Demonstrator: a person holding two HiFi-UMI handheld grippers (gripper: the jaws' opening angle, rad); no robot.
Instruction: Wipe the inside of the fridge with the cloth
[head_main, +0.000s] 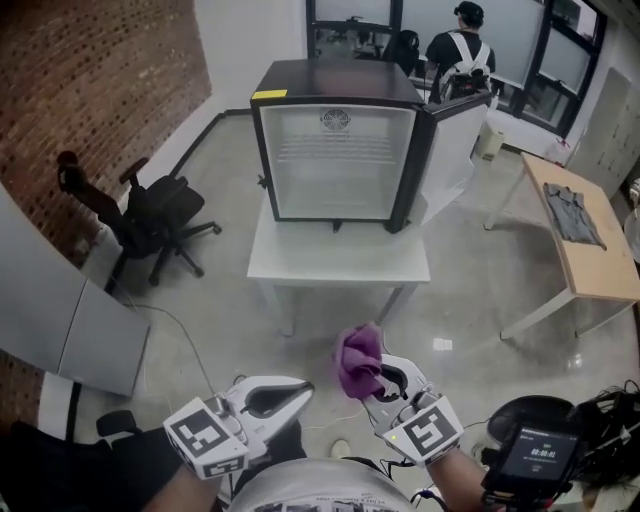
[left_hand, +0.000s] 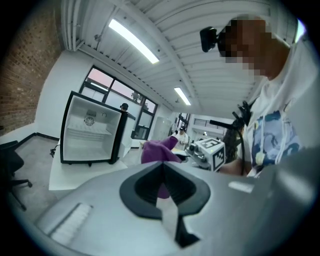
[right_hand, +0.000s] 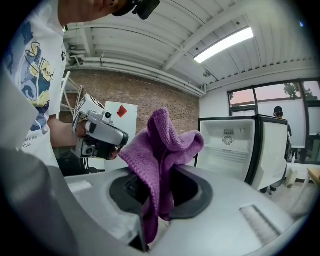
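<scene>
The crumpled purple microfibre cloth (head_main: 358, 360) is clamped between the jaws of the right hand-held gripper (head_main: 376, 386), bunching up above them and hanging a little below, near the bottom of the head view and well apart from the fridge. Just beside it, the left hand-held gripper (head_main: 292, 394) has its jaws pressed together with nothing between them. Ahead, the small black fridge (head_main: 335, 160) with a white interior stands on a white bench (head_main: 340, 262), its door (head_main: 455, 150) swung open to the right.
</scene>
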